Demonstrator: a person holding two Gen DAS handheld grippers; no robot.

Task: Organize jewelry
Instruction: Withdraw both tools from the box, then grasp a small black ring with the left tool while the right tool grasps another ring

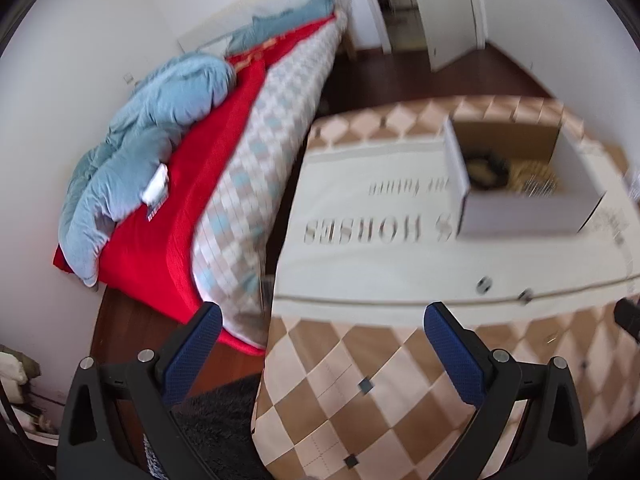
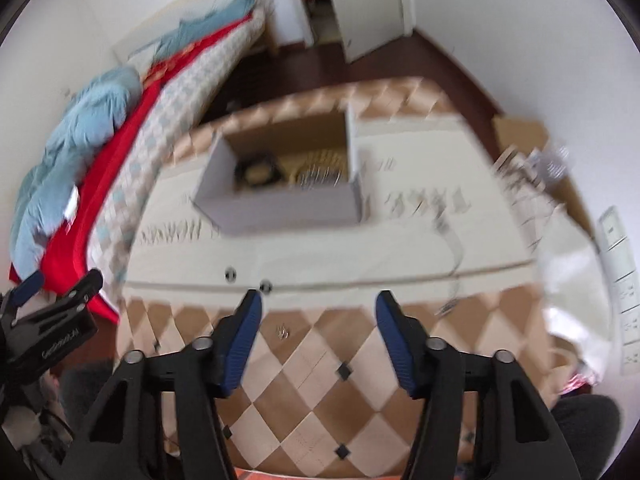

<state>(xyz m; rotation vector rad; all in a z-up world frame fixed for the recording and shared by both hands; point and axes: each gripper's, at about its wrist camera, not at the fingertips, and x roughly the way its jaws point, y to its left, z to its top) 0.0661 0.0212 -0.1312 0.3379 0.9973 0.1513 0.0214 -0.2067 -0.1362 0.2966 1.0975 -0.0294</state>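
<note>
Bedroom with a bed beside a bench draped in a checked cloth, two tools poised above its near edge.

Both the left tool [image 1: 322,320] and right tool [image 2: 318,308] gape released, grasping nothing. Small earrings [image 2: 283,332] lie just ahead of the right tool; two studs [image 2: 247,280] sit slightly beyond; the open box [image 2: 280,200] stands further ahead. Best to centre one piece between the pads before clenching, since the view is blurred.

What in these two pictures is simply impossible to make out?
- Contents of the open box: blurred in both views, and its front wall hides the bottom.
- Printed words on the tablecloth: the box covers part, and motion blur smears the rest.
- Two small round items near the cloth's edge: too small and blurred to name.
- Clutter at the table's right, right wrist view: blurred.
</note>
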